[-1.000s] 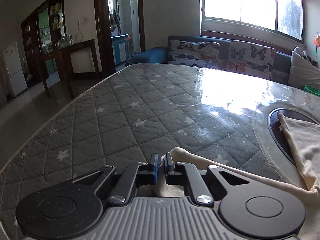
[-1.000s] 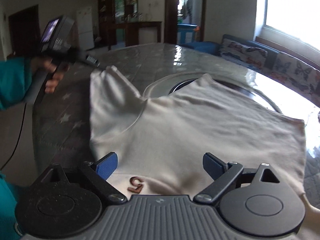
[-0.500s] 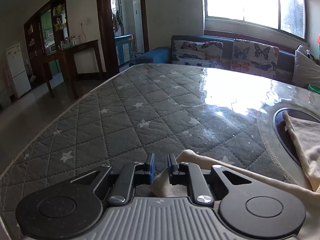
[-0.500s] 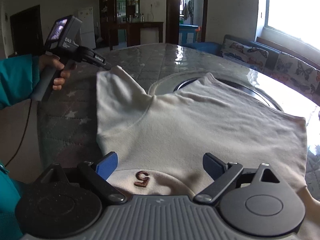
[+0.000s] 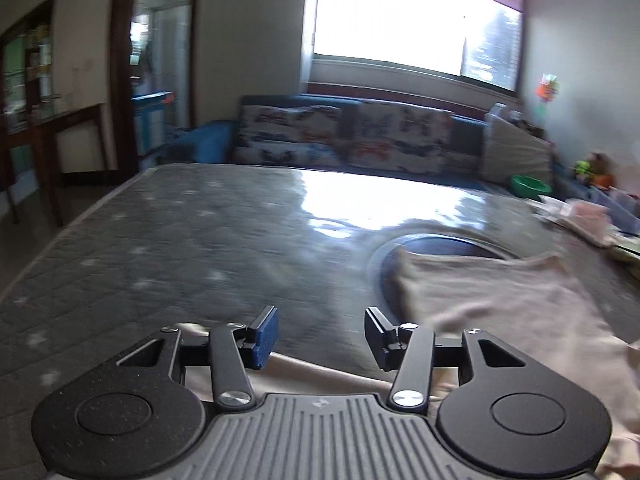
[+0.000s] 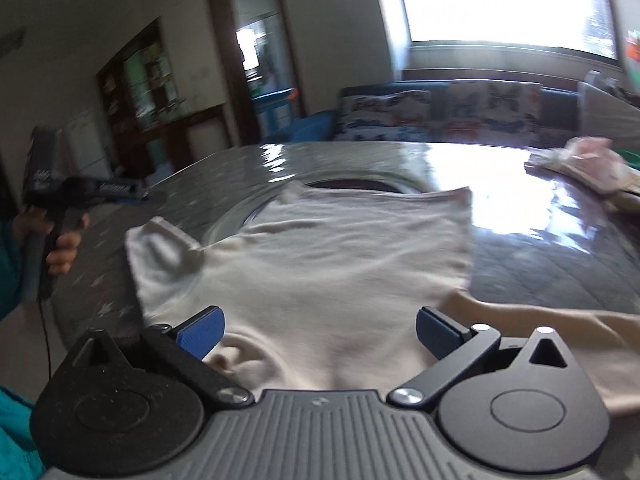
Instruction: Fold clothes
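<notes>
A cream T-shirt (image 6: 340, 256) lies spread flat on the grey quilted table, its hem toward the round dark opening. It also shows in the left wrist view (image 5: 500, 304). My left gripper (image 5: 322, 338) is open and empty, above the edge of the left sleeve. In the right wrist view the left gripper (image 6: 80, 194) hovers left of that sleeve (image 6: 160, 244). My right gripper (image 6: 320, 334) is open and empty, low over the shirt's collar end. The right sleeve (image 6: 540, 328) lies to its right.
The quilted table (image 5: 180, 240) has a round dark opening (image 5: 440, 246) under a glossy cover. A pile of pink and white things (image 6: 580, 164) sits at the table's far right. A sofa with butterfly cushions (image 5: 360, 136) stands behind, under a bright window.
My left gripper has opened, let go of the sleeve and swung right. The sleeve now lies flat on the table. The right gripper stayed open and turned right over the shirt.
</notes>
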The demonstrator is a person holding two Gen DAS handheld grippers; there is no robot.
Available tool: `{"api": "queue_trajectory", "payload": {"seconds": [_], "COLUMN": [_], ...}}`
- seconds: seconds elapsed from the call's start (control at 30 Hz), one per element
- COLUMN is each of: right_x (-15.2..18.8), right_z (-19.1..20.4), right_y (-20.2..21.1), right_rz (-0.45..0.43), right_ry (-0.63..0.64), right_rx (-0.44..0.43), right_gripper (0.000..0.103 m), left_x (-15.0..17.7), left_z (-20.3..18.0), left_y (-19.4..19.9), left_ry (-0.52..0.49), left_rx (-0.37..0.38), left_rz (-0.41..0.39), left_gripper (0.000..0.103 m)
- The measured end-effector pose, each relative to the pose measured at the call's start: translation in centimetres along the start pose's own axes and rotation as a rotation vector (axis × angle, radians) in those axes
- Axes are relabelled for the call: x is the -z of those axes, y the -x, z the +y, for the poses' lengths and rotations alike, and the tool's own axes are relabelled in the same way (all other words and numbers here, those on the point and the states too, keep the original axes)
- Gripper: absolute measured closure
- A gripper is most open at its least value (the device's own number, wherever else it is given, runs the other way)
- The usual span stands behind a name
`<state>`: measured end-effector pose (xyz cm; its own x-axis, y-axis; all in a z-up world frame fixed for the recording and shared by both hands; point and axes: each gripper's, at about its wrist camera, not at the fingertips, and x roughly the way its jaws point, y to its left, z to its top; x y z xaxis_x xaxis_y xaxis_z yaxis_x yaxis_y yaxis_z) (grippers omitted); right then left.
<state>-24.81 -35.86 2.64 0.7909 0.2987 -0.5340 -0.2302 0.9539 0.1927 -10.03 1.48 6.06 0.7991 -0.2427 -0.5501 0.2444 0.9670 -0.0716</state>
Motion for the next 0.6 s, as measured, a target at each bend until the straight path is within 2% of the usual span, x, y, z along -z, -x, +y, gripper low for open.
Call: {"api": "queue_trajectory", "payload": {"seconds": [0.23,0.43,0.53,0.6], "right_x": [1.2,2.2,2.5,2.7], "right_z": [-5.7,-11.0,-13.2,-14.5], "right_y": [2.8,4.7,5.2,5.3], "right_rz": [-0.042,-0.056,-0.056,-0.052], "right_ry": [-0.131,-0.276,-0.342,-0.387], "right_rx": [0.332,0.553,0.619,0.651], "right_gripper": [0.005,0.017,0.023,0.032], "left_x": [0.9,2.5,3.2,3.5], "left_z": [-7.0,-12.4,-14.7,-16.2], "left_y": [-0.3,0.1,0.4,0.6], "left_ry": [-0.11,-0.198,-0.244,-0.276], "left_rx": [0.235,0.394,0.459,0.496], "left_rz": [0.041,0.082,0.102,0.11], "left_gripper": [0.05,0.05,0.05,0.05]}}
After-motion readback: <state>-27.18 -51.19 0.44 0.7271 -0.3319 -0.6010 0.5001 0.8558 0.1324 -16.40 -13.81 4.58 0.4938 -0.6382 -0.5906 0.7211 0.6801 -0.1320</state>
